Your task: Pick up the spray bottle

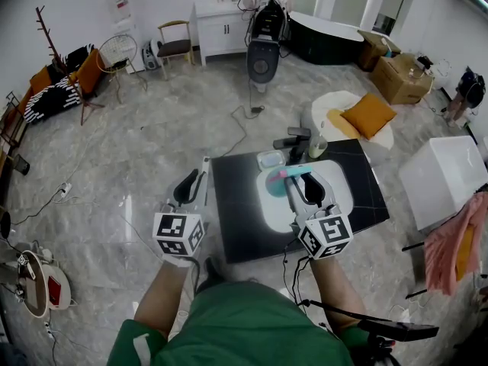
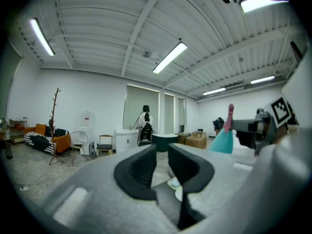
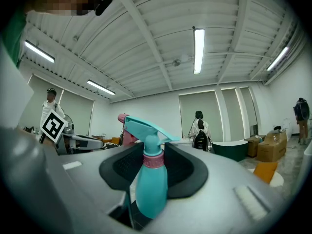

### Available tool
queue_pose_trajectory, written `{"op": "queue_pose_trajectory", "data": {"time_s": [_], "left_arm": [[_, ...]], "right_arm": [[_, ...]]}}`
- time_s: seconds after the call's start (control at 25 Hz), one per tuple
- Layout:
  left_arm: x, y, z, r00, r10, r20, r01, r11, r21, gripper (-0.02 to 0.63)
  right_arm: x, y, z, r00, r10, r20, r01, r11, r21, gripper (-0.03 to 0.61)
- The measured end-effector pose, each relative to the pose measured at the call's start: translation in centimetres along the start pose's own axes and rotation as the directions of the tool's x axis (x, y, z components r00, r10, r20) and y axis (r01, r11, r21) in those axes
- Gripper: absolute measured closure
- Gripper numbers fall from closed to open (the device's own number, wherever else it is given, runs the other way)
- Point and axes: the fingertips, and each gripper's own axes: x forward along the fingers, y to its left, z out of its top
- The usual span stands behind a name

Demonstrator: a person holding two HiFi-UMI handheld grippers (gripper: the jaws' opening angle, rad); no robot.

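Now | spray bottle (image 3: 151, 184) upright between right gripper (image 3: 151, 156) jaws | gripped

One spray bottle (image 3: 151, 179) and two hand-held grippers (image 1: 197, 172) (image 1: 309, 178).

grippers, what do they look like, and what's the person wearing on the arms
Both the left gripper and right gripper have light grey bodies with black curved jaw pads. Each carries a white cube printed with black square markers. The person wears a green top with short sleeves.
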Motion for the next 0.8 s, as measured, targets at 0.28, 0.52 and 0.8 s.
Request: {"op": "queue_pose_trajectory", "data": {"time_s": [0.28, 0.52, 0.8], "left_arm": [[0.5, 0.5, -0.2, 1.0, 0.002, -0.008, -0.002, 1.0, -0.009, 0.543], [0.9, 1.0, -0.3, 1.0, -0.004, -0.015, 0.004, 1.0, -0.012, 0.543], [1.6, 2.1, -0.6, 1.0, -0.004, -0.025, 0.004, 1.0, -0.015, 0.543]], "right_arm": [[0.6, -0.2, -0.2, 1.0, 0.004, -0.007, -0.004, 1.0, 0.01, 0.446], [1.3, 0.0, -0.5, 1.0, 0.006, -0.013, -0.006, 1.0, 0.016, 0.446], [2.5, 0.0, -0.7, 1.0, 0.01, -0.012, -0.01, 1.0, 0.024, 0.446]]}}
